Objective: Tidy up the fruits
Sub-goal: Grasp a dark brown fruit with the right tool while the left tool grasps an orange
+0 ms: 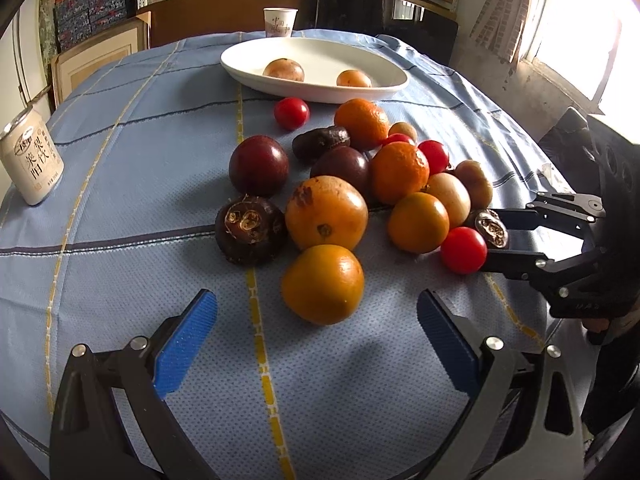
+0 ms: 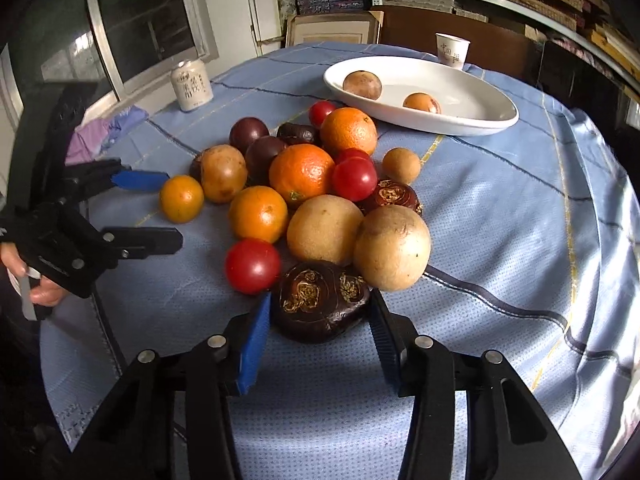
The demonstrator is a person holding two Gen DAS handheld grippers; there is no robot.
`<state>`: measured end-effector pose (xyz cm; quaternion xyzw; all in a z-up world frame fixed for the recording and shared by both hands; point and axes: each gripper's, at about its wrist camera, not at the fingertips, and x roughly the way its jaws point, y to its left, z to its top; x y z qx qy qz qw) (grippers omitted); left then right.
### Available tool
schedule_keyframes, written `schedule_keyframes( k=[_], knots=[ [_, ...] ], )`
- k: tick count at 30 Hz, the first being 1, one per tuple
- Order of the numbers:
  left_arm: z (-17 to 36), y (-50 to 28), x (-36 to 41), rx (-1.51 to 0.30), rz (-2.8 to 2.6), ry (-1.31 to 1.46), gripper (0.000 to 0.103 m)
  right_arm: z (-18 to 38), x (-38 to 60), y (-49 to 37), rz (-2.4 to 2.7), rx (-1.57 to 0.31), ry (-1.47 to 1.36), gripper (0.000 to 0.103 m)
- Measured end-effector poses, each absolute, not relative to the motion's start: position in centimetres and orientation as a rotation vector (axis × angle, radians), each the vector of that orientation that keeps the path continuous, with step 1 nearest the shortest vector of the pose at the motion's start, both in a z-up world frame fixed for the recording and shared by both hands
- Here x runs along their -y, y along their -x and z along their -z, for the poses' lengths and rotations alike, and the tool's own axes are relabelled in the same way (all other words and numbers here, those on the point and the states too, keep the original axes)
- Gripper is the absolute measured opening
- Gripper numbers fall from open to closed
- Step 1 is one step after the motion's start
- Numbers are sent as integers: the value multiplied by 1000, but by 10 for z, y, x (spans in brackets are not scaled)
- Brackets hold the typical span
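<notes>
A pile of fruit lies on the blue tablecloth: oranges, red tomatoes, dark purple fruits, tan round fruits and dark water chestnuts. A white oval plate [image 1: 316, 66] at the back holds two tan fruits. My left gripper [image 1: 316, 320] is open and empty, its jaws on either side of a small orange [image 1: 323, 284] at the near edge of the pile. My right gripper [image 2: 318, 312] has its blue pads against both sides of a dark water chestnut [image 2: 320, 300] that rests on the cloth. The right gripper also shows in the left wrist view [image 1: 494, 238].
A white drink can [image 1: 32, 160] stands at the left edge of the table. A paper cup [image 1: 280, 22] stands behind the plate. Shelves with boxes line the back wall. A window is at the side.
</notes>
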<state>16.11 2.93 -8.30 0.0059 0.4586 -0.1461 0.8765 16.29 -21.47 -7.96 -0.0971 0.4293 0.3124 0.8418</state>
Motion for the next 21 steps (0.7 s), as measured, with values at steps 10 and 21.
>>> schedule_keyframes(
  k=[10,21],
  knots=[
    [84,-164,-30,-958,329,11,79,76,223,-165,-657,-896,147,48],
    [83,-164,-28,-947,339,11,60,77,221,-164,-653,-899,153,49]
  ],
)
